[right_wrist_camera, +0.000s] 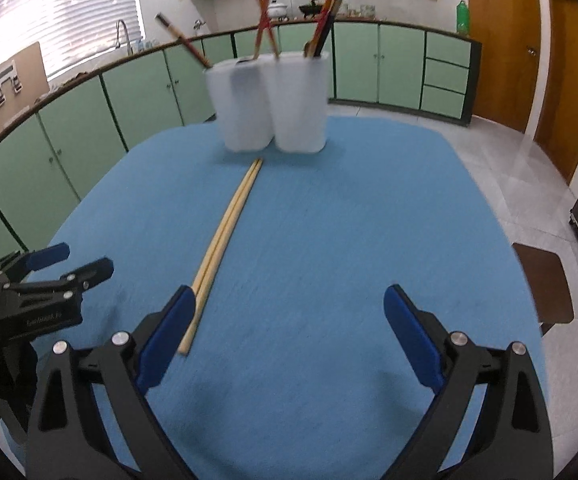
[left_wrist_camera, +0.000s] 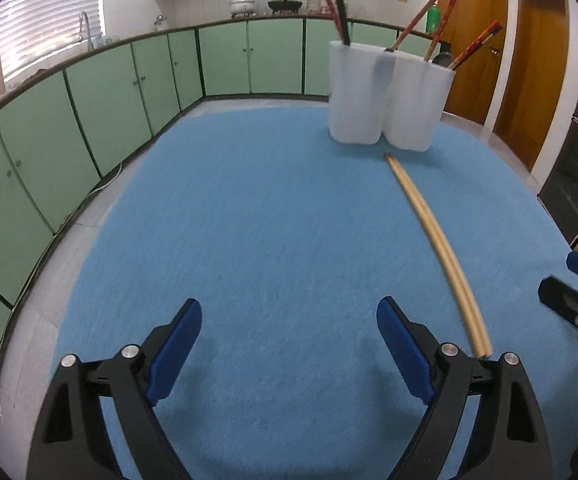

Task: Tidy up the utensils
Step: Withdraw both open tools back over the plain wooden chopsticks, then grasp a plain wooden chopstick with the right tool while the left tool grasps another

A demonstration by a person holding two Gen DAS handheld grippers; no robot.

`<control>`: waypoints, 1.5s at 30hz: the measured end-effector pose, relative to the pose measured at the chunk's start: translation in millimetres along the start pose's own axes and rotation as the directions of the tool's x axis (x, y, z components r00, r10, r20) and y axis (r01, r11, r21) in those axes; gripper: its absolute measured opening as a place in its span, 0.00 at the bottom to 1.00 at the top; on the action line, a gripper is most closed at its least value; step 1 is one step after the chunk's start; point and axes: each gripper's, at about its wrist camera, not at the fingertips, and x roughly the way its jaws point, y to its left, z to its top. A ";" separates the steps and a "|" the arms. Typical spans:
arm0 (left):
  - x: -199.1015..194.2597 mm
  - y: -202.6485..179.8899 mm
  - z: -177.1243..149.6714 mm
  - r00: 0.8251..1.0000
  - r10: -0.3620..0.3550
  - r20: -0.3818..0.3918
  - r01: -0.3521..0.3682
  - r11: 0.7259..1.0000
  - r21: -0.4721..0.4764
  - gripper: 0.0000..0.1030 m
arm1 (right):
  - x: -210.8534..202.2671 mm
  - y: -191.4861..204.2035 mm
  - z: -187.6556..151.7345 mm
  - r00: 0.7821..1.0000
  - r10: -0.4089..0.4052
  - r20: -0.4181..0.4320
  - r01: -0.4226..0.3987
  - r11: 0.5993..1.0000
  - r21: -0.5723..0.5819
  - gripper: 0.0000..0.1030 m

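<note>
A blue mat [left_wrist_camera: 249, 220] covers a table in a kitchen lined with pale green cabinets [left_wrist_camera: 89, 112]. On the left, the left gripper [left_wrist_camera: 289, 320] hangs over bare mat with its two blue-padded fingers [left_wrist_camera: 177, 344] spread wide apart and nothing between them. Just to its right lies a pair of plain wooden chopsticks [right_wrist_camera: 229, 224], side by side and touching, flat on the mat, running from near the grippers toward the far edge of the table. At that far end stands a white translucent utensil holder [right_wrist_camera: 273, 100] with two rounded compartments, upright, its base just beyond the chopstick tips. Red and dark chopsticks [right_wrist_camera: 263, 16] lean out of both compartments at different angles. On the right, the right gripper [right_wrist_camera: 289, 320] is also spread wide and empty; the near end of the wooden chopsticks sits just beside its left finger, seemingly outside the gap. Wooden doors [right_wrist_camera: 501, 40] stand at the far right.
</note>
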 end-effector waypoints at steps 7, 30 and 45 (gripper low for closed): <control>6.6 -0.1 -5.8 0.999 0.008 -0.036 -0.008 1.000 -0.002 0.86 | 10.9 21.9 -10.1 0.998 0.022 -0.065 -0.023 1.000 -0.014 0.89; 13.1 2.1 -3.8 0.998 0.000 -0.061 -0.001 1.000 -0.011 0.87 | 20.4 25.5 -18.2 0.989 -0.039 -0.143 0.030 0.997 -0.067 0.83; 14.8 0.0 -5.0 0.998 0.010 -0.066 -0.011 1.000 -0.003 0.88 | 17.4 10.7 -17.4 0.993 0.001 -0.116 -0.005 1.000 -0.028 0.53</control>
